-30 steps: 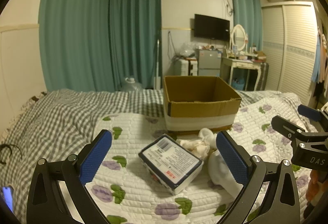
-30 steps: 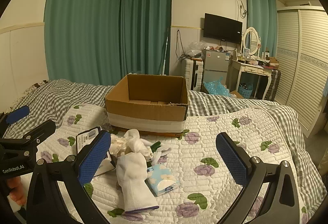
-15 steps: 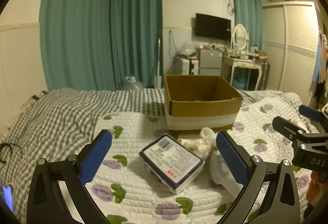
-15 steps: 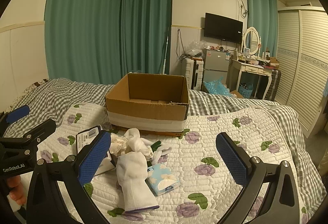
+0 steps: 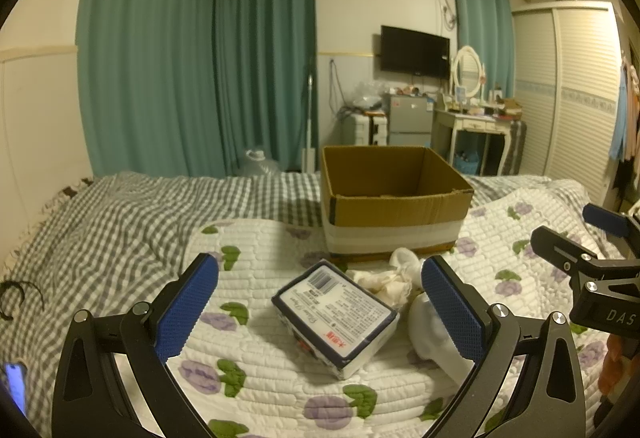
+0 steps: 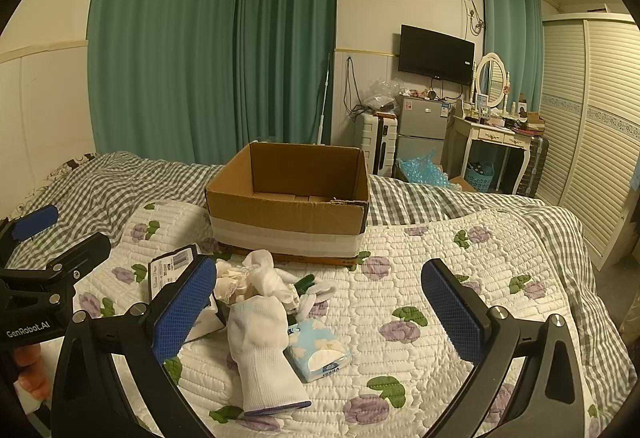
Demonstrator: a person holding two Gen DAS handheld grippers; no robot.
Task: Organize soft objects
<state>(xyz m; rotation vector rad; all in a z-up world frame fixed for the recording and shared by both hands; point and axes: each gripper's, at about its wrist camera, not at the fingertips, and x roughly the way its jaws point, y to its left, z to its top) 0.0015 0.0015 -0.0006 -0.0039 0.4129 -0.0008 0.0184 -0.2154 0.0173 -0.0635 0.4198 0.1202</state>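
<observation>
An open cardboard box (image 5: 396, 197) (image 6: 288, 205) stands on the quilted bed. In front of it lie a dark-edged white tissue pack (image 5: 336, 314) (image 6: 170, 266), crumpled white cloths (image 5: 384, 280) (image 6: 256, 278), a white glove (image 6: 264, 350) (image 5: 432, 334) and a small light-blue tissue packet (image 6: 318, 348). My left gripper (image 5: 320, 314) is open and empty, hovering over the tissue pack. My right gripper (image 6: 320, 314) is open and empty, above the glove and blue packet. Each gripper shows at the edge of the other's view: the right one (image 5: 592, 270), the left one (image 6: 44, 278).
The floral quilt (image 6: 460, 278) lies over a grey checked sheet (image 5: 100, 230). Beyond the bed stand teal curtains (image 6: 220, 49), a small fridge (image 6: 424, 129), a dressing table (image 6: 496, 141) and a white wardrobe (image 6: 592, 117). A phone (image 5: 14, 386) lies at the lower left.
</observation>
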